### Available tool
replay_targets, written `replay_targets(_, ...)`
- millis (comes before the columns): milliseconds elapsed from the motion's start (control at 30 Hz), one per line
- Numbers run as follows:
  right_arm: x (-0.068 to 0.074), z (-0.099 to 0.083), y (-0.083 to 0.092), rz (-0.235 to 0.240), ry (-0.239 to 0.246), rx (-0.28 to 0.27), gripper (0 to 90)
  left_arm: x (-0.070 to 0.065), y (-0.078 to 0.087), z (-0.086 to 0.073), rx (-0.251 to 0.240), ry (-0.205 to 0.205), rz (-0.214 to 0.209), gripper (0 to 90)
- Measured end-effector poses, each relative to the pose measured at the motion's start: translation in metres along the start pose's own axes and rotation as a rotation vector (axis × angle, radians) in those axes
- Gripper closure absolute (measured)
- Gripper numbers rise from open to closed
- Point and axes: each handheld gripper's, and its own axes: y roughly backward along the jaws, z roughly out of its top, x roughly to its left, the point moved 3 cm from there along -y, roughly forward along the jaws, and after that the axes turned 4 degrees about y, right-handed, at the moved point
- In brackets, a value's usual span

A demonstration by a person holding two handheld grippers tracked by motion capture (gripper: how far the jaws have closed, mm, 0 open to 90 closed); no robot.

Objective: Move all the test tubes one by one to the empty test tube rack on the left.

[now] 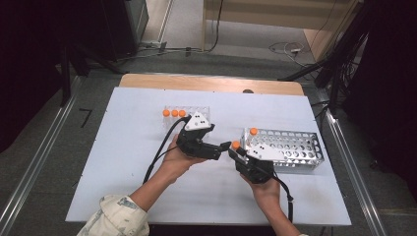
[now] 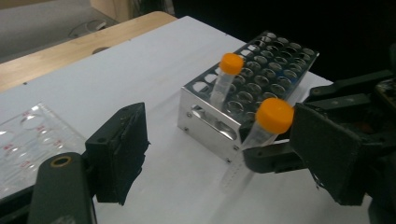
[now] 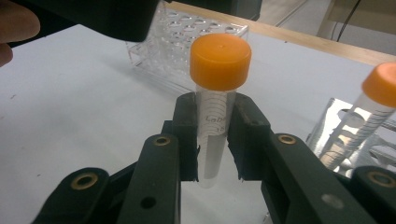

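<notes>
My right gripper (image 3: 215,140) is shut on a clear tube with an orange cap (image 3: 219,60) and holds it upright above the white table. In the high view that tube (image 1: 236,145) sits just left of the metal rack (image 1: 295,150), with the right gripper (image 1: 237,155) below it. My left gripper (image 1: 221,149) points at it from the left. In the left gripper view, the held tube (image 2: 273,116) stands close to the right-hand jaw of the left gripper (image 2: 219,126), whose jaws stand wide apart. The pads do not press on the tube. A second capped tube (image 2: 229,70) stands in the rack's near corner.
A clear plastic rack (image 1: 189,115) with three orange-capped tubes stands behind the left hand. The metal rack (image 2: 261,60) has several bare holes. A white sheet (image 1: 123,147) covers the table, and its wooden edge (image 1: 211,82) runs along the back.
</notes>
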Motion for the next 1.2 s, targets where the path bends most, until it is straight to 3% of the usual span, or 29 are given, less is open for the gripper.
replay_targets(133, 0.004, 0.000, -0.003, 0.010, 0.006, 0.006, 71.3, -0.009, -0.003, -0.002, 0.004, -0.039, -0.038, 28.6)
replay_targets(267, 0.007, 0.000, -0.003, 0.019, 0.011, 0.003, 71.3, -0.014, -0.008, -0.006, 0.031, -0.075, -0.035, 34.5)
replay_targets(500, 0.010, 0.000, -0.004, 0.031, 0.014, 0.006, 71.3, -0.018, -0.013, -0.011, 0.052, -0.088, -0.061, 50.2)
replay_targets(900, 0.013, 0.000, -0.004, 0.047, 0.015, 0.009, 71.3, -0.020, -0.014, -0.013, 0.054, -0.111, -0.051, 69.0)
replay_targets(1200, 0.013, 0.000, -0.004, 0.048, 0.011, 0.011, 71.1, -0.019, -0.014, -0.013, 0.052, -0.111, -0.047, 70.5)
